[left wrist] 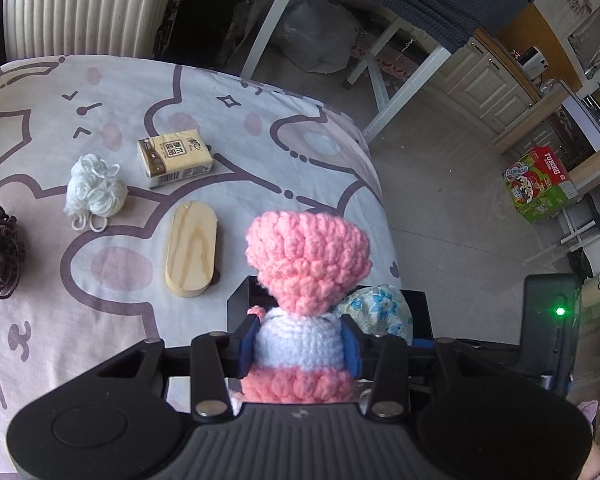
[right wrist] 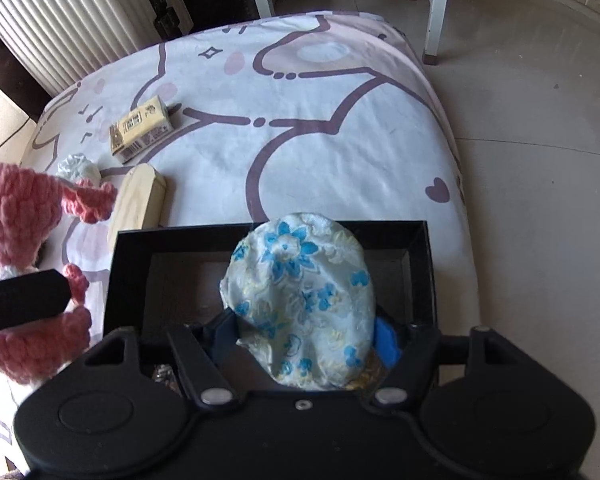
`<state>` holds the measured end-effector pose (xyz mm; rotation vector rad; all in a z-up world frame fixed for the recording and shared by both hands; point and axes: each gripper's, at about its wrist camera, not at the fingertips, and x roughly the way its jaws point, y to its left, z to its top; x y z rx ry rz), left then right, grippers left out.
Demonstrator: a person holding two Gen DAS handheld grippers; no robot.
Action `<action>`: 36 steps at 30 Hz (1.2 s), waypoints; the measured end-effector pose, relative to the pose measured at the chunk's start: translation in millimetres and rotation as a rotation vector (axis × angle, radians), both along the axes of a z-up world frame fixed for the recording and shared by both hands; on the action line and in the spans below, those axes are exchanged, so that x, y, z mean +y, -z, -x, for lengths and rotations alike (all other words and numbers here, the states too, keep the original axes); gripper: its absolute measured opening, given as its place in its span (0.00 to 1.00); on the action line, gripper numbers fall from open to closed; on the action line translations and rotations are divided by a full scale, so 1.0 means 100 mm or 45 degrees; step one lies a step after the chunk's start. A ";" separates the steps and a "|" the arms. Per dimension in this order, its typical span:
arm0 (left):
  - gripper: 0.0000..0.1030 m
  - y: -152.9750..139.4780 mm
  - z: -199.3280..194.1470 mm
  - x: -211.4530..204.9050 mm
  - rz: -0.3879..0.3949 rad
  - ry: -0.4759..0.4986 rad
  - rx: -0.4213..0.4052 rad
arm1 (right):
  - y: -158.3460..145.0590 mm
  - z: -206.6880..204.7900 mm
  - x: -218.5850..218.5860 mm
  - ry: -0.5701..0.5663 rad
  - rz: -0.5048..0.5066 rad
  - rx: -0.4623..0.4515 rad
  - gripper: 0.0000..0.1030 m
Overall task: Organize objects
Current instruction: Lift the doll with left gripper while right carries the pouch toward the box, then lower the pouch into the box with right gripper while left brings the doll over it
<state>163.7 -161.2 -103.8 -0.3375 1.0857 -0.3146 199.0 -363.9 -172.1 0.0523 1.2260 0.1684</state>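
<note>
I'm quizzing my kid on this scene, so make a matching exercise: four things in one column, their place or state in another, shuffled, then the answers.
Things:
1. pink doll
2. floral pouch
3. wood block
4. tissue pack

Places or states:
A. lying flat on the sheet, beside the white yarn
B. held in the right claw over the black box
C. farthest back on the sheet
D. clamped in the left claw

Pairs: 1-D, 2-B, 3-A, 4-C

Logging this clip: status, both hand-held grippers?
Left hand-held gripper shut on crochet doll. Right shut on floral pouch, over black box. Nothing blocking.
</note>
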 end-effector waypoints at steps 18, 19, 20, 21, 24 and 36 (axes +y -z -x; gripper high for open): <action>0.42 0.26 -0.13 -0.27 -0.008 0.061 -0.045 | 0.15 0.07 0.06 -0.148 0.149 0.081 0.67; 0.42 0.29 -0.14 -0.28 -0.003 0.063 -0.046 | 0.14 0.09 0.07 -0.158 0.171 0.082 0.67; 0.42 0.33 -0.16 -0.29 0.003 0.064 -0.043 | 0.14 0.11 0.07 -0.175 0.200 0.081 0.67; 0.42 0.37 -0.17 -0.30 0.008 0.064 -0.038 | 0.13 0.13 0.08 -0.191 0.209 0.079 0.67; 0.42 0.47 -0.21 -0.31 0.025 0.058 -0.011 | 0.13 0.18 0.08 -0.219 0.215 0.070 0.67; 0.42 0.68 -0.18 -0.49 0.026 0.085 0.193 | 0.16 0.25 0.10 -0.306 0.248 0.052 0.68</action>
